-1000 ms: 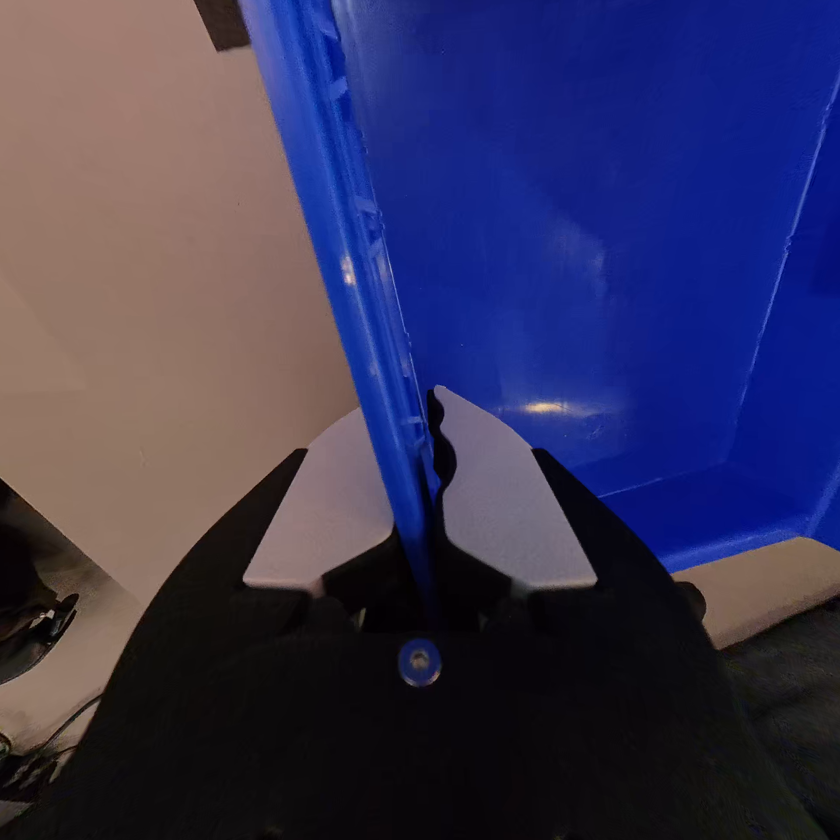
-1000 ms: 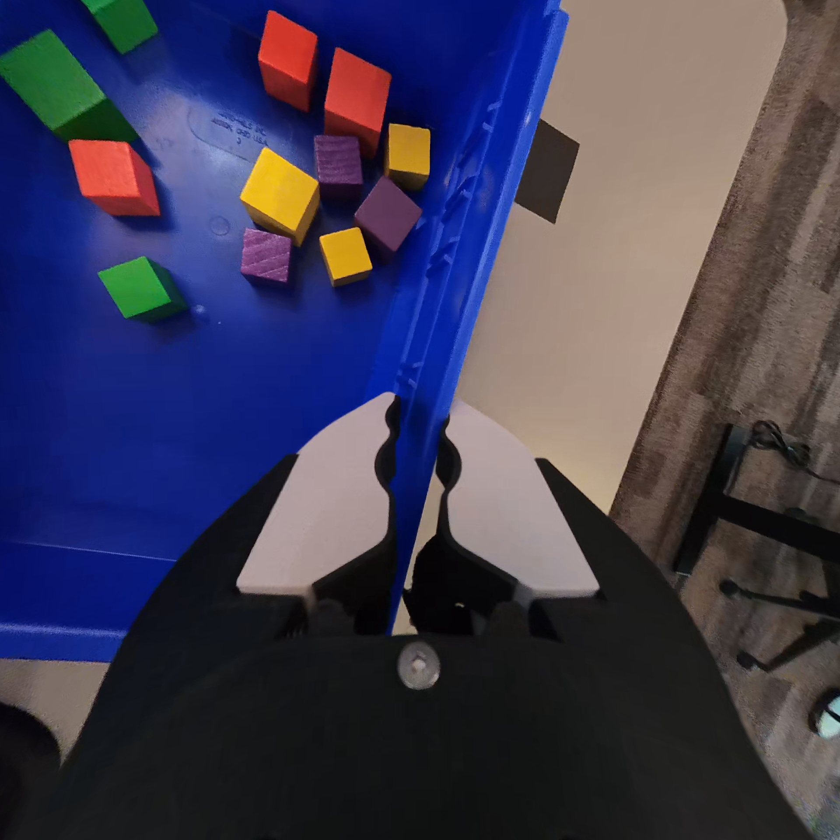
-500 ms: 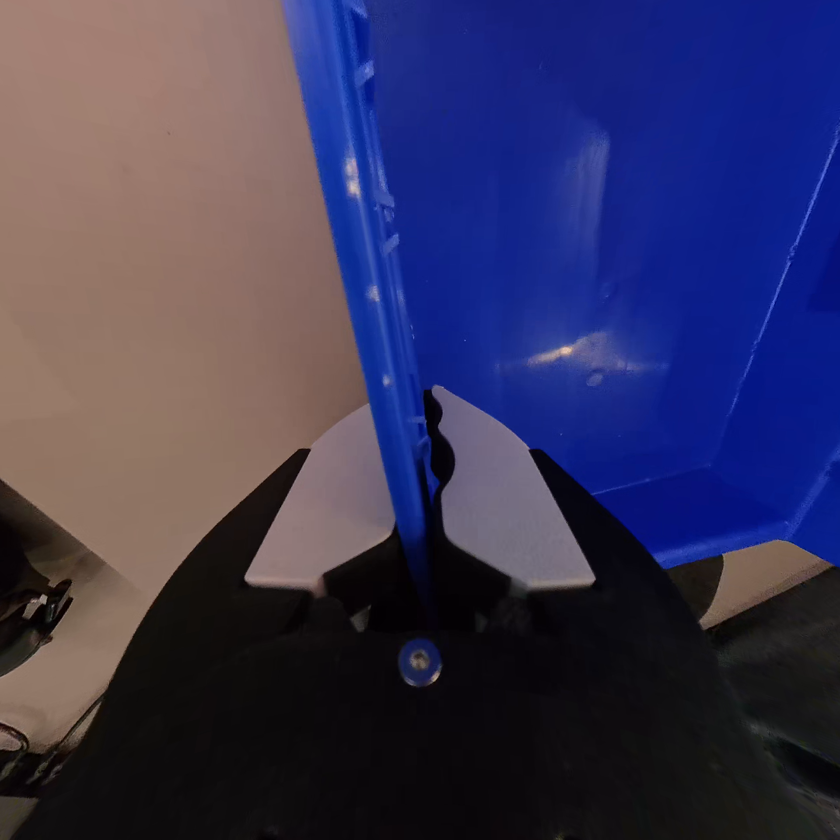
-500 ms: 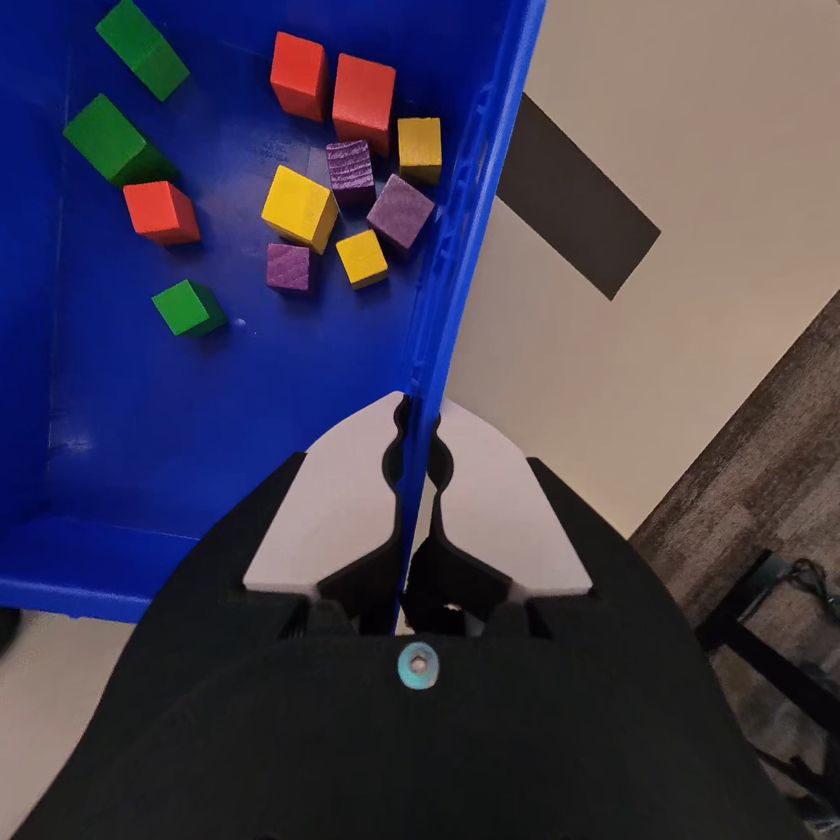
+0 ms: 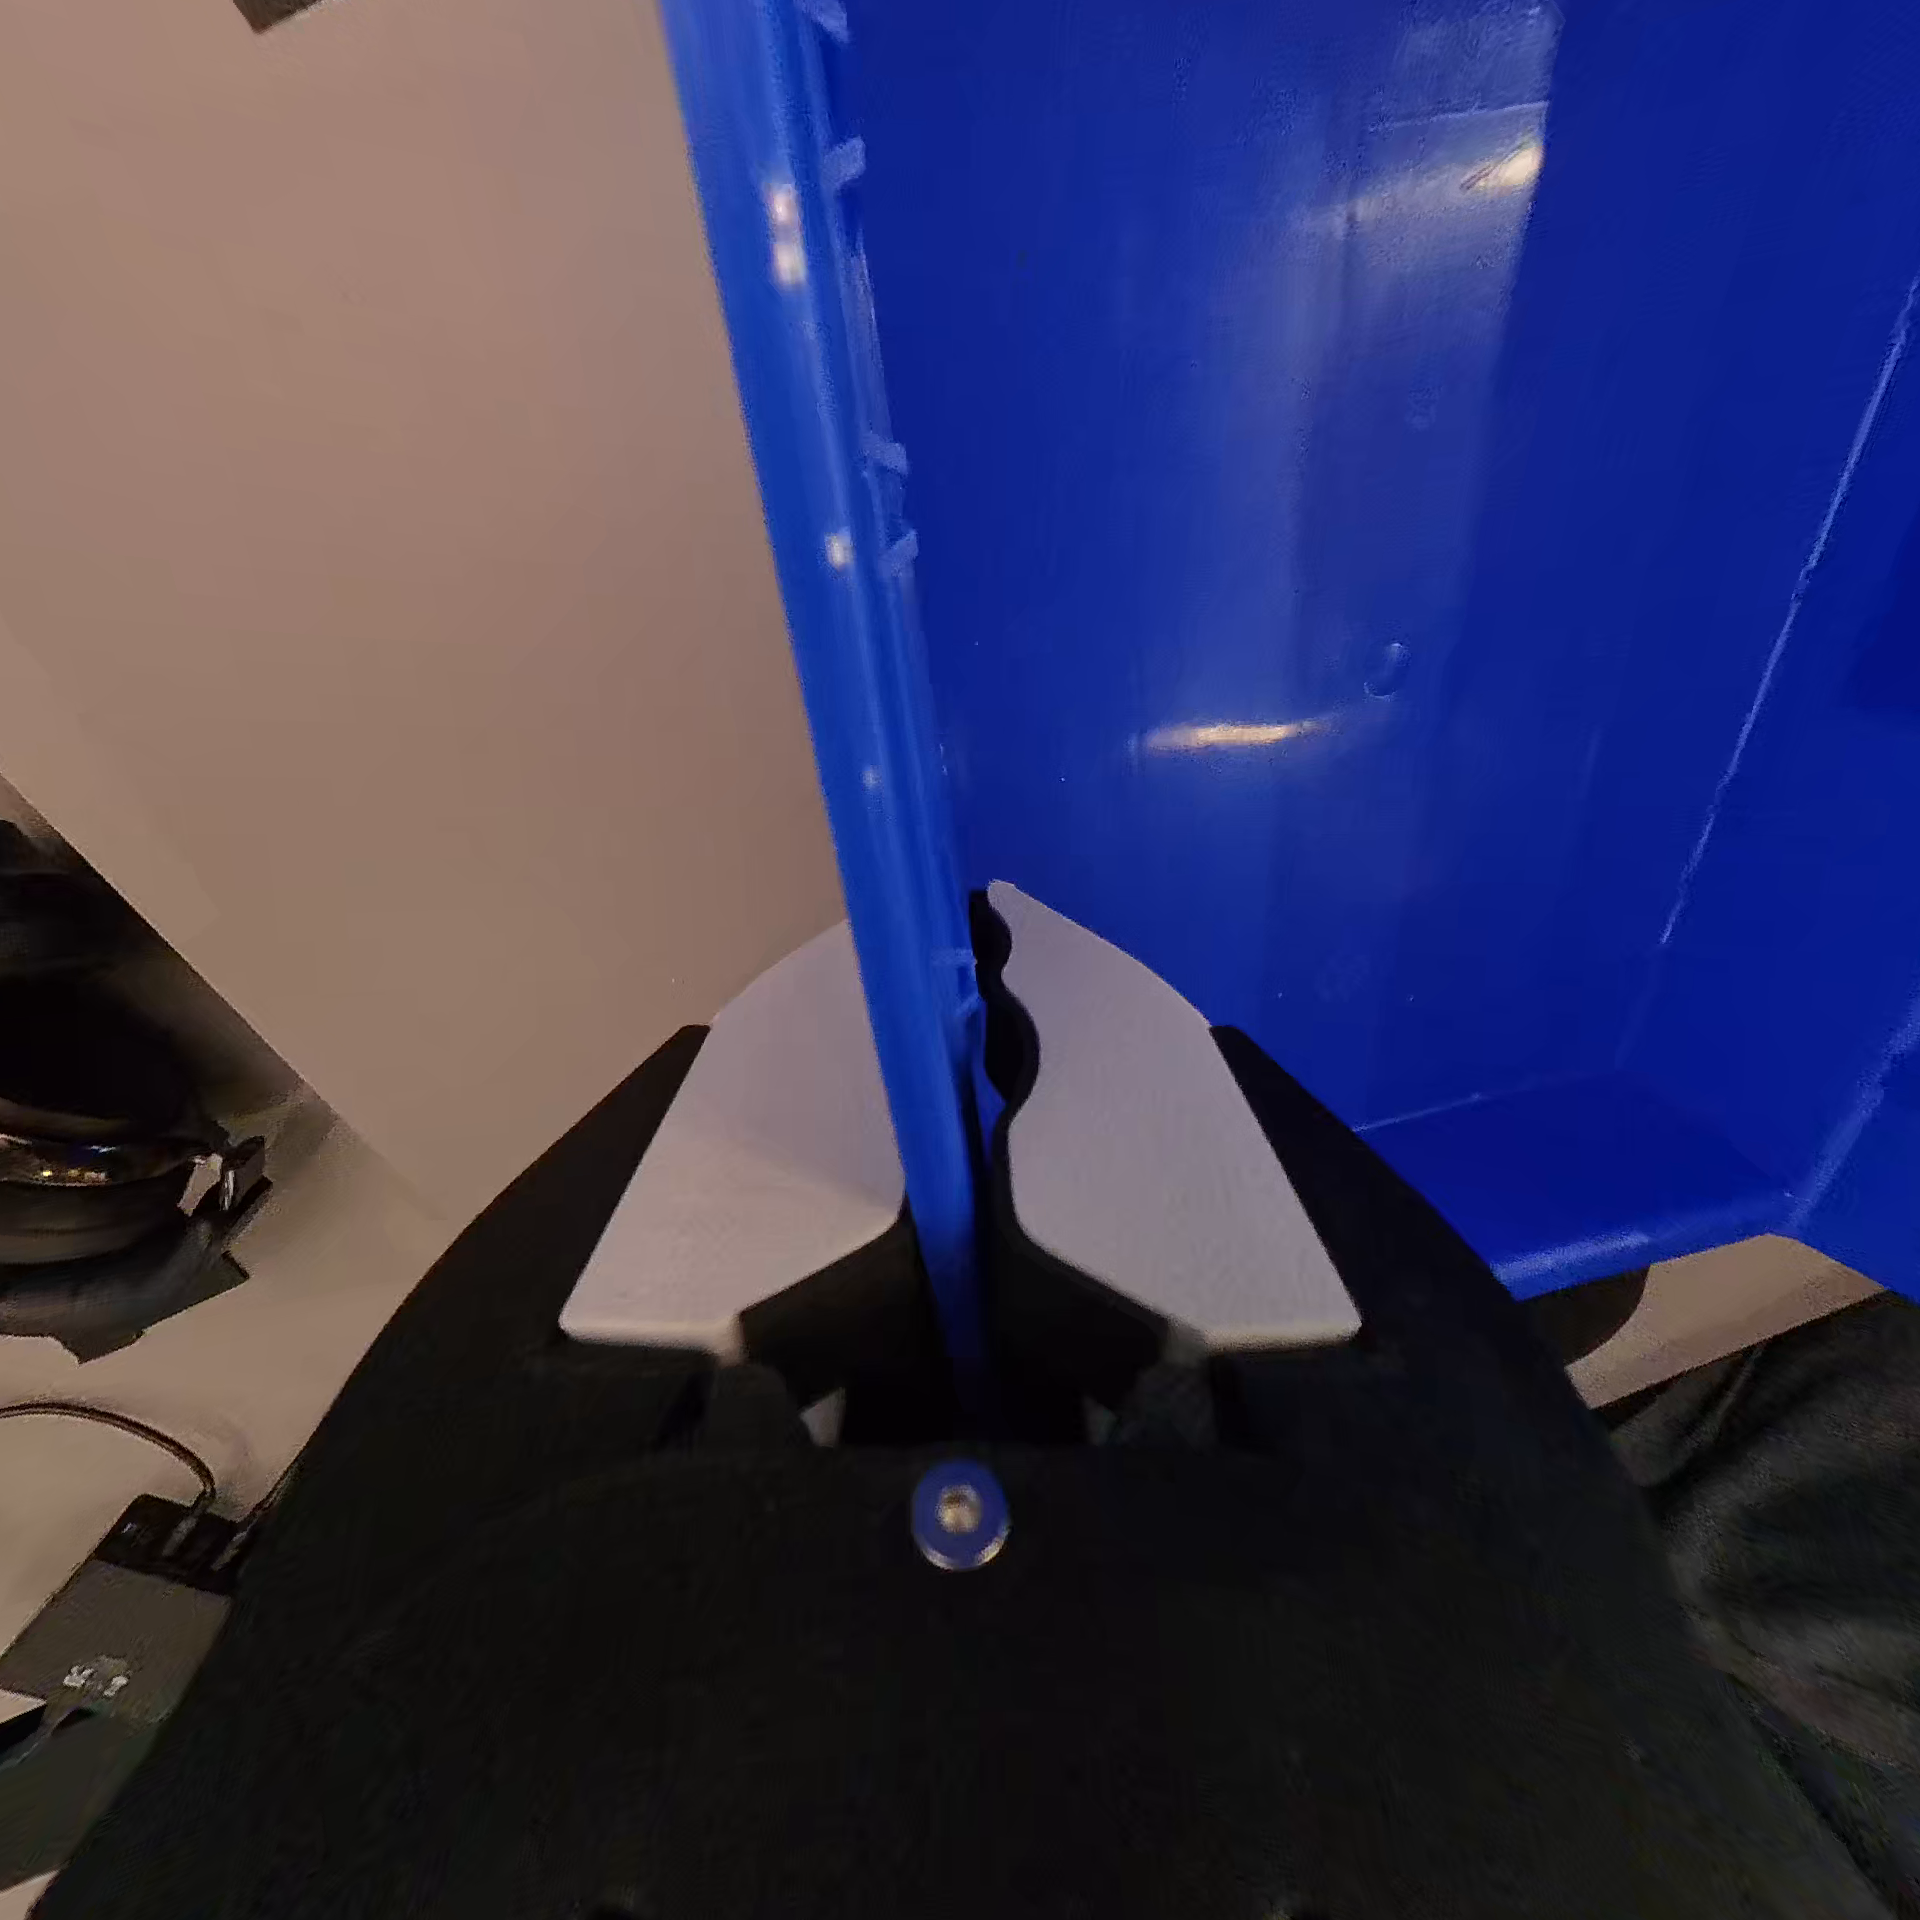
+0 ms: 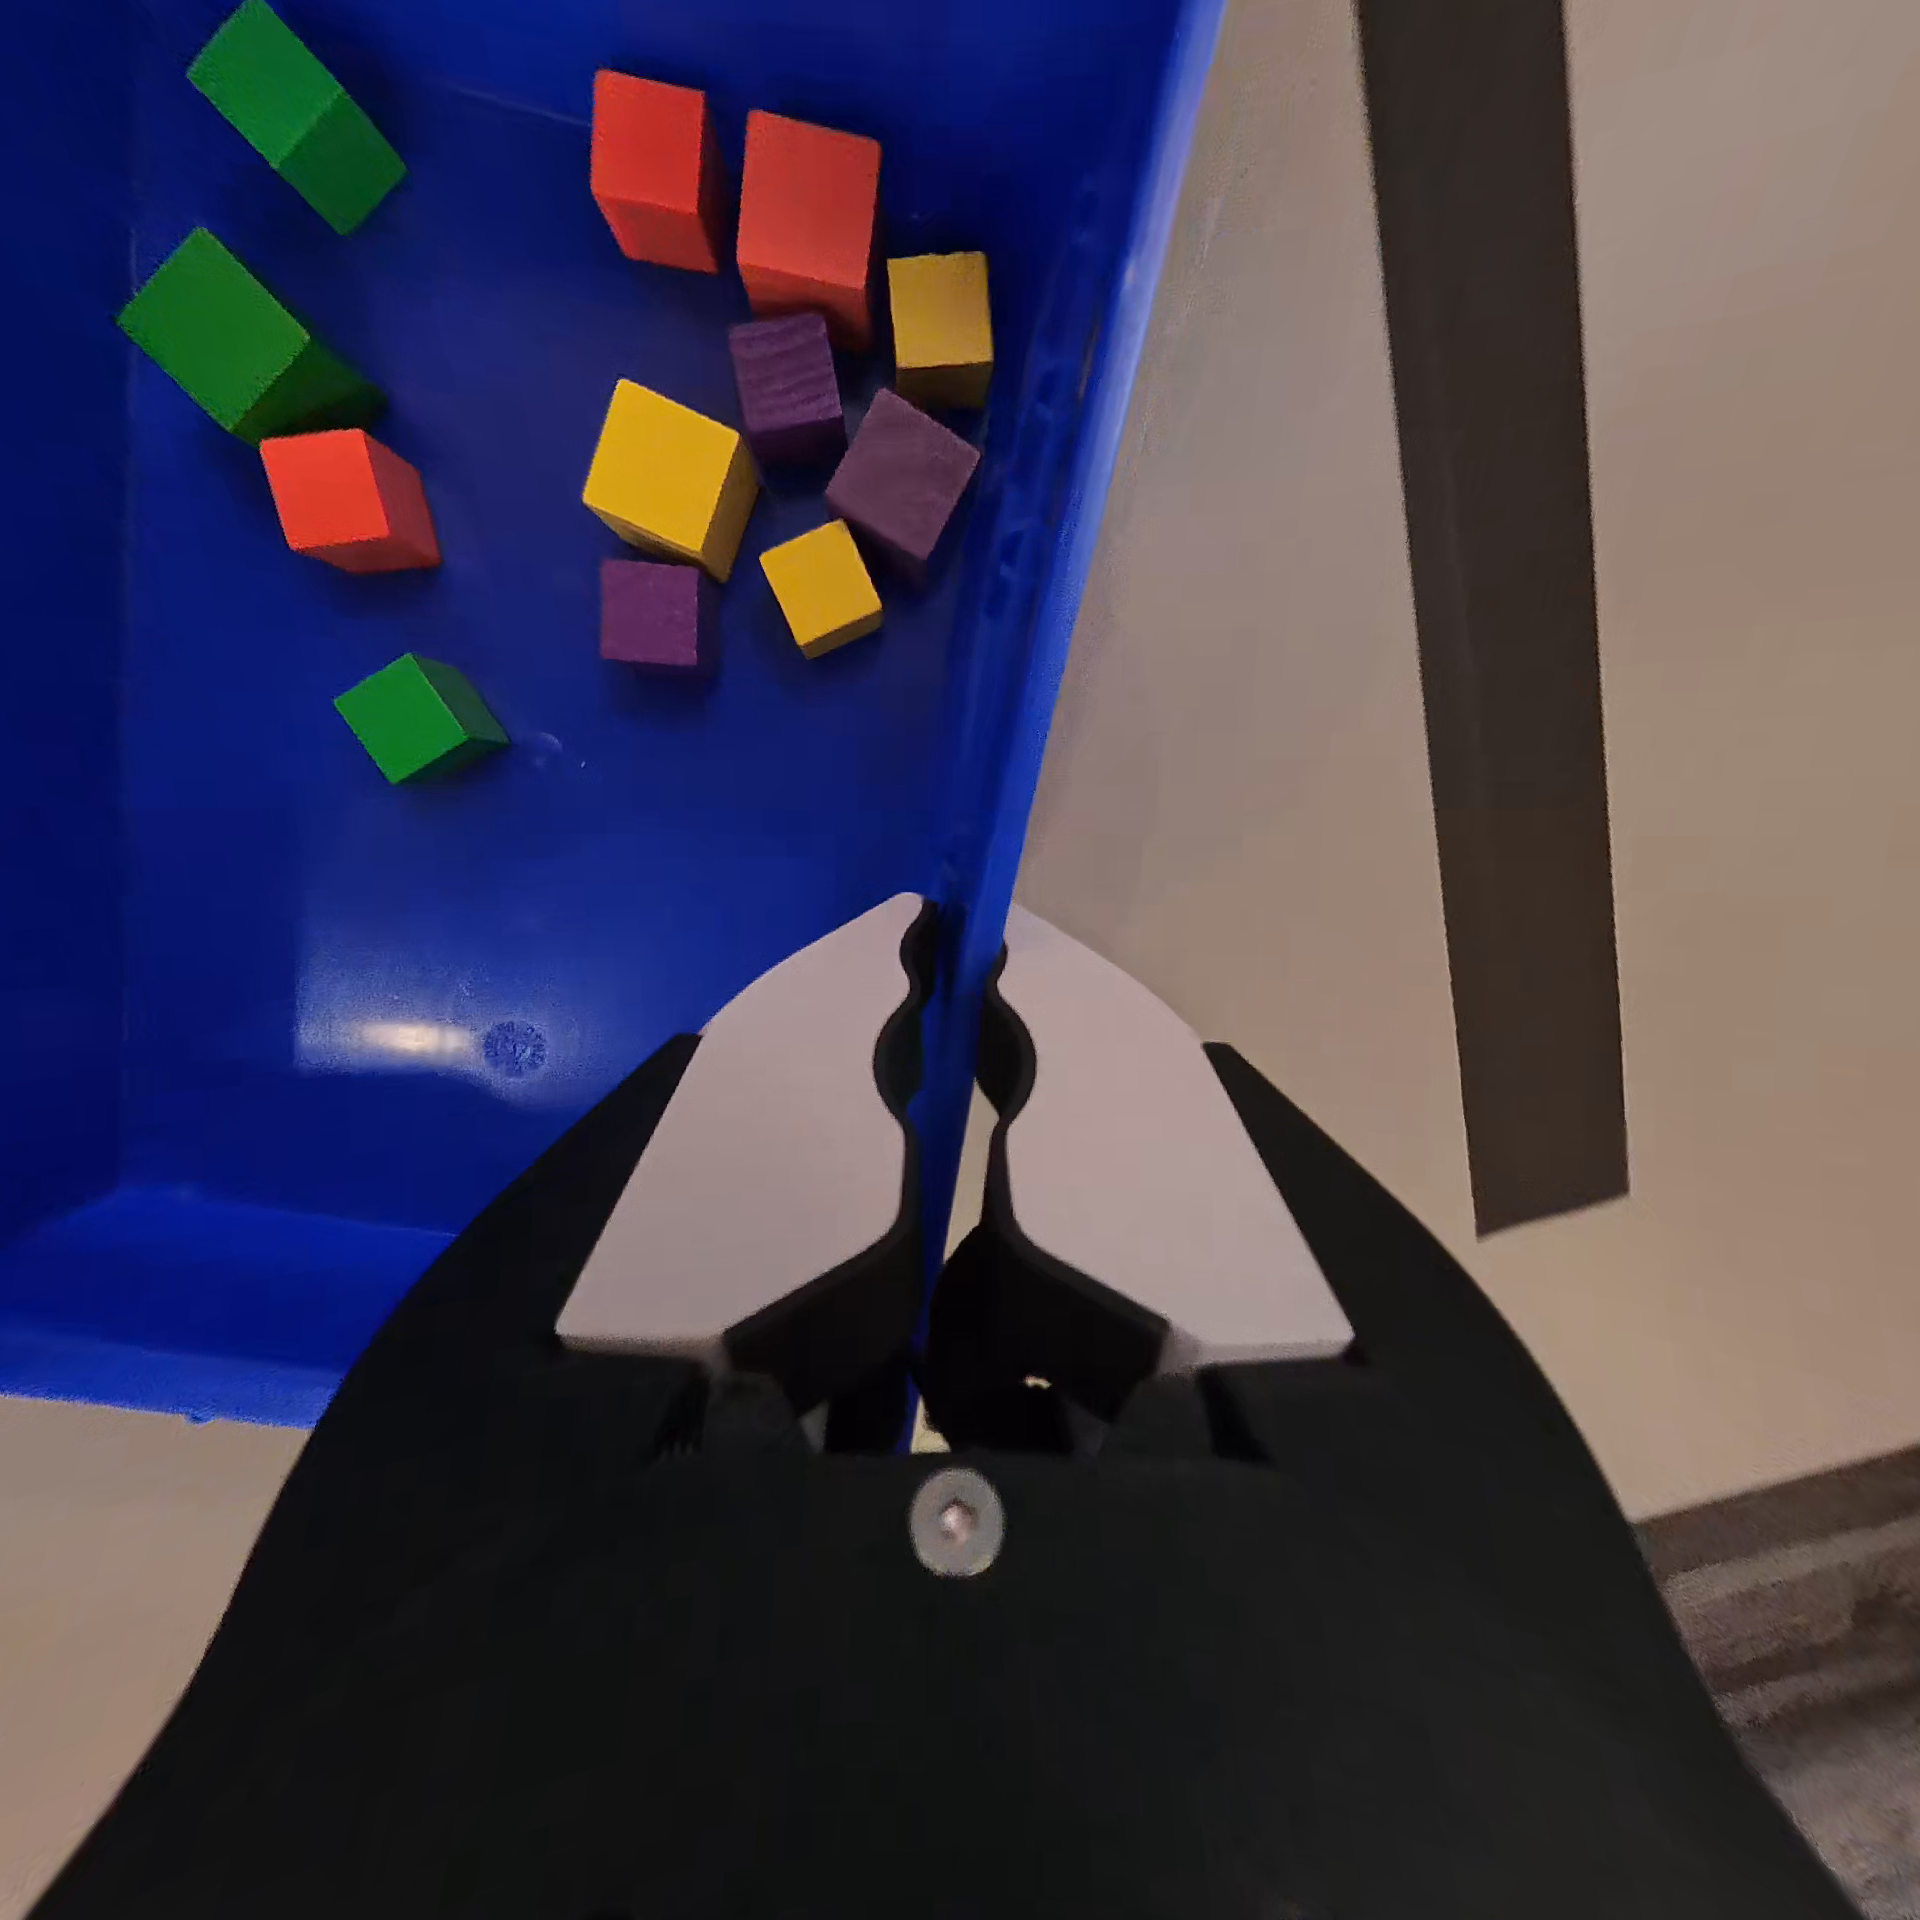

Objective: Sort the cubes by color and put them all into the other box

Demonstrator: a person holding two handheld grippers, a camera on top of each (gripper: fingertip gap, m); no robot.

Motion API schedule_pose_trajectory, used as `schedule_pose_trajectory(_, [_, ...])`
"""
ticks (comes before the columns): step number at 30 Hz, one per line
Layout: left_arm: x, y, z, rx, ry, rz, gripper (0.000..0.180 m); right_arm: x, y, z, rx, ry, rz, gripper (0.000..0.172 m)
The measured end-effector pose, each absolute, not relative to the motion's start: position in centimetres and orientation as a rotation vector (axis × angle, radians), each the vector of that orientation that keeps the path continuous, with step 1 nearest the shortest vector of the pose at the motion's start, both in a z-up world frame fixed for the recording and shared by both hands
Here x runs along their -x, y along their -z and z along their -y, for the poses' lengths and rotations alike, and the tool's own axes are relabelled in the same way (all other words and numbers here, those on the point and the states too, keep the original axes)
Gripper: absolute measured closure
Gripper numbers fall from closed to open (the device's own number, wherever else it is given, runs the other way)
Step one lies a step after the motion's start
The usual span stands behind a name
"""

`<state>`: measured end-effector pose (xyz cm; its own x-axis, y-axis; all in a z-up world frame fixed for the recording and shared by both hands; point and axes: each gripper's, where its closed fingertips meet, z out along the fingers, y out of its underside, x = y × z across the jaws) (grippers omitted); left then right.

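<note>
Surface: beige tabletop (image 6: 1247, 727) beneath the blue box (image 6: 312, 935), with grey carpet (image 6: 1787, 1621) past its edge at lower right in the right wrist view.
Box: its long side walls run straight away from both cameras, so the long axis lies along the fingers; the open top faces the cameras.
Left gripper (image 5: 951, 935): clamped on the box's left wall, one finger outside it and one inside.
Right gripper (image 6: 961, 935): clamped on the box's right wall, the wavy black pads pressing the thin blue rim from both sides.
Cubes: all lie on the box floor toward the far end. Three green cubes (image 6: 421, 717) and one red cube (image 6: 348, 499) sit on the left; two red cubes (image 6: 805, 218), three yellow cubes (image 6: 670, 478) and three purple cubes (image 6: 904, 478) crowd against the right wall.
Near half of box: bare blue floor with glare.
Around: dark tape strip (image 6: 1496, 623) on the tabletop right of the box; dark gear and a cable (image 5: 114, 1423) at lower left in the left wrist view.
</note>
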<state>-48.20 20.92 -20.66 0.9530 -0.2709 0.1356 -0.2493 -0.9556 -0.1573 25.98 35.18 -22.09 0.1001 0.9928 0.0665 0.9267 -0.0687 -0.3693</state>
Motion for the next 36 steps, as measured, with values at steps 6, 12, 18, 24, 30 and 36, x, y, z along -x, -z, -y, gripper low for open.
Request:
schedule_pose_trajectory(6, [48.2,19.3,-19.4,2.966,0.161,-0.4,0.176,-21.6,22.1,-32.4,1.9,-0.334,2.101,0.166])
schedule_pose_trajectory(12, [49.3,20.3,-17.9,2.975,0.173,-0.345,0.176,-17.7,21.8,-30.8,1.769,-0.337,2.21,0.166])
schedule_pose_trajectory(18, [50.7,20.6,-16.0,2.999,0.063,-0.314,0.176,-13.3,22.2,-29.7,1.734,-0.351,2.28,0.165])
schedule_pose_trajectory(24, [51.6,20.2,-14.8,2.972,0.063,-0.289,0.176,-8.5,22.2,-28.4,1.699,-0.385,2.298,0.165])
schedule_pose_trajectory(30, [52.0,19.7,-13.7,2.922,0.089,-0.267,0.176,-3.6,22.2,-26.9,1.726,-0.395,2.242,0.165])
schedule_pose_trajectory(36, [51.6,17.4,-13.4,2.849,0.09,-0.279,0.176,1.1,22.2,-25.5,1.779,-0.38,2.171,0.164])
